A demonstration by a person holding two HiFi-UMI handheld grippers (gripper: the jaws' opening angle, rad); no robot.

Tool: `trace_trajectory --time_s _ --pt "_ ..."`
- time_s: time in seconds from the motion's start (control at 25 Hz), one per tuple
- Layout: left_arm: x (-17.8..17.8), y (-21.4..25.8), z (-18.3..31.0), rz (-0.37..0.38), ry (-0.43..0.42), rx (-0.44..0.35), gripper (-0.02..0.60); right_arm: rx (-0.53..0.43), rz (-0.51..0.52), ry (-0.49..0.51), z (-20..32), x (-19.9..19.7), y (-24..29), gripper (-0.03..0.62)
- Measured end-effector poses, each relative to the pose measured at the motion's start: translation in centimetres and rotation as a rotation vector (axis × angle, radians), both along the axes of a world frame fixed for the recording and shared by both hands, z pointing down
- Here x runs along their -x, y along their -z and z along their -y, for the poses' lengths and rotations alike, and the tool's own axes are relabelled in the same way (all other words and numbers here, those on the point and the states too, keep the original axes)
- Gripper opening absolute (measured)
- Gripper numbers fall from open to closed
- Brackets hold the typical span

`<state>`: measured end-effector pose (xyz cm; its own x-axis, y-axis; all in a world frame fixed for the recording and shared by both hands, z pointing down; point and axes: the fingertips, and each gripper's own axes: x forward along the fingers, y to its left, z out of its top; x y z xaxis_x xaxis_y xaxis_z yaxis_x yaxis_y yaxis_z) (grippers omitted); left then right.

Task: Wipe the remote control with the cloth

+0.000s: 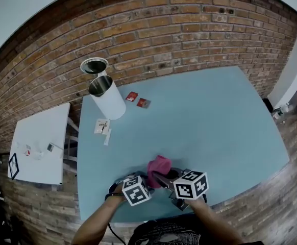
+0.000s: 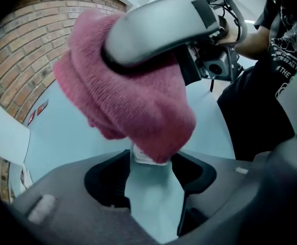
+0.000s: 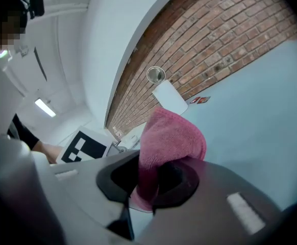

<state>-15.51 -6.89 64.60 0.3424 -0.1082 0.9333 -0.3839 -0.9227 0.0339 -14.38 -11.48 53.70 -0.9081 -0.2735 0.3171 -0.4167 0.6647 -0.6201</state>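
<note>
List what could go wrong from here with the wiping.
1. The cloth hides nearly all of the remote control; only a white end shows between the left gripper's spread jaws, and a firm grip is not evident, so a swipe might knock it loose.
2. The right gripper pinches the cloth by one fold, which could slip out mid-stroke.
3. Both grippers work close together near the table's front edge; they might collide, or the remote could fall off.

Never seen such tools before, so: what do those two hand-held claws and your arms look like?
The left claw and right claw are grey plastic with black-lined hollows; each carries a white cube of black square markers. The person wears a black printed T-shirt.
</note>
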Motion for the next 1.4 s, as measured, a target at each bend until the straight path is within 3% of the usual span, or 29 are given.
trace_trajectory --time_s 0.4,0.8,1.4 --pt "-0.1 -0.5 -0.1 0.060 -0.019 0.102 0.261 0.056 -0.062 0.022 -0.9 1.9 -3.5 0.063" --pt "0.0 -0.6 -0.1 0.114 -0.024 0.141 0.258 0.089 -0.035 -0.030 0.4 -2.0 -3.6 0.063" --pt "0.2 -0.8 -0.3 0.158 -0.012 0.160 0.258 0.113 -0.002 -0.024 1.6 -6.3 -4.0 0.063"
